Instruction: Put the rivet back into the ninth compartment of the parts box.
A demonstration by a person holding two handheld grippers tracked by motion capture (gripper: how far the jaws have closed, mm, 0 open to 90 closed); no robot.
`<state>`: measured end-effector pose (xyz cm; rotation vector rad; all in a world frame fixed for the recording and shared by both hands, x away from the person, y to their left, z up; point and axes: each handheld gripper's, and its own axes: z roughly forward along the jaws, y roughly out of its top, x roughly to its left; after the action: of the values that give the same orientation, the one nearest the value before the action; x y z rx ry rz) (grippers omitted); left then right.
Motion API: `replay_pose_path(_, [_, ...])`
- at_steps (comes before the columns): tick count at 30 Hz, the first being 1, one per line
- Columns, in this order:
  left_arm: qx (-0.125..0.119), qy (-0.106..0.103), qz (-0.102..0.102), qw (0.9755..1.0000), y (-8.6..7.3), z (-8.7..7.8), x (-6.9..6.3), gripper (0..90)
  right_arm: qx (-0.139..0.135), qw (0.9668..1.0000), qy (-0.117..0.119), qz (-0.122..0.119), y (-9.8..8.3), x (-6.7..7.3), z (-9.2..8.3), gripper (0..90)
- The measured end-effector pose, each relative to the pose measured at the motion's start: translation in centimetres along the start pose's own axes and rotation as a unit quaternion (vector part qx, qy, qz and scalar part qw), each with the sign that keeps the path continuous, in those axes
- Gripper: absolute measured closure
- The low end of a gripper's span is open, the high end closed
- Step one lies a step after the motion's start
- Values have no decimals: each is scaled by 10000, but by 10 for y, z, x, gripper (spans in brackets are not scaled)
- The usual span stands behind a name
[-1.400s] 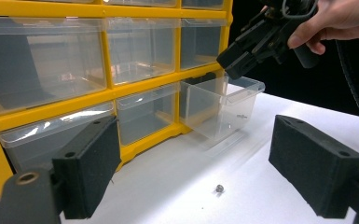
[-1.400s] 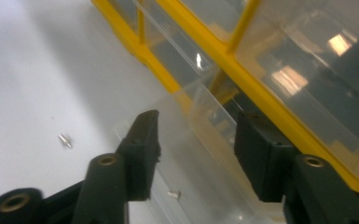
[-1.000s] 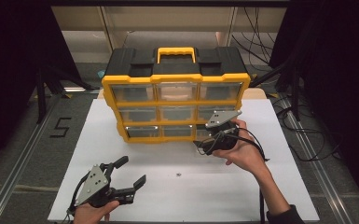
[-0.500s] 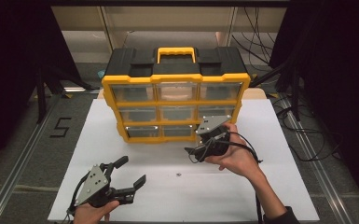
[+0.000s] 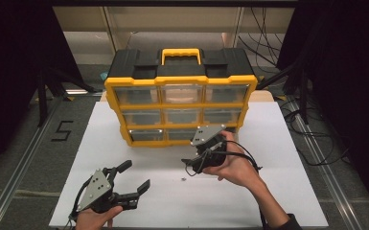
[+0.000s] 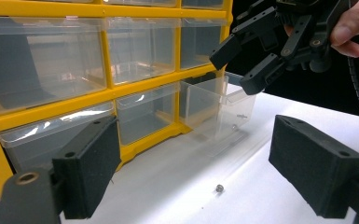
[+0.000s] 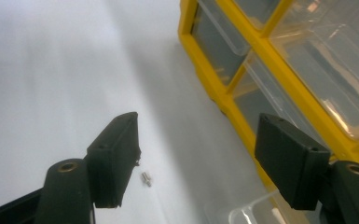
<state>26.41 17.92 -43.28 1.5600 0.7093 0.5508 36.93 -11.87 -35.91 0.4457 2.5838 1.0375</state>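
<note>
- The yellow-and-black organiser (image 5: 181, 91) stands at the back of the white table (image 5: 287, 191), and its bottom-right clear drawer (image 6: 219, 109) is already pulled out, front resting on the table.
- A tiny metal screw (image 5: 183, 180) lies loose on the table in front of the organiser, just beside the right gripper (image 5: 197, 163); a similar small piece sits inside the open drawer.
- The right gripper has its jaws spread wide with nothing between them, angled down near the screw; I'd judge the pick-up not yet made.
- The left gripper (image 5: 133, 178) waits near the table's front edge, jaws open and empty.
- Left to do, as I read it: grasp the screw, drop it into the drawer, push the drawer shut.
</note>
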Motion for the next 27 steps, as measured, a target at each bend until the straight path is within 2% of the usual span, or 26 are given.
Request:
replay_pose_path(3, [-9, 2, 8, 10000, 0, 0, 0, 162, 35, 9999, 31, -100, 1, 4, 3, 315])
replay_pose_path(11, [-24, -1, 7, 10000, 0, 0, 0, 162, 179, 9996, 174, -120, 3, 13, 13, 314])
replay_pose_path(16, [-6, 3, 6, 10000, 0, 0, 0, 162, 248, 9991, 284, -214, 2, 17, 20, 314])
replay_pose_path(22, [-16, -2, -2, 10000, 0, 0, 0, 162, 471, 9976, 425, -285, 0, 23, 33, 322])
replay_pose_path(27, [-23, -3, 6, 10000, 0, 0, 0, 162, 710, 9959, 450, -342, -6, 25, 47, 325])
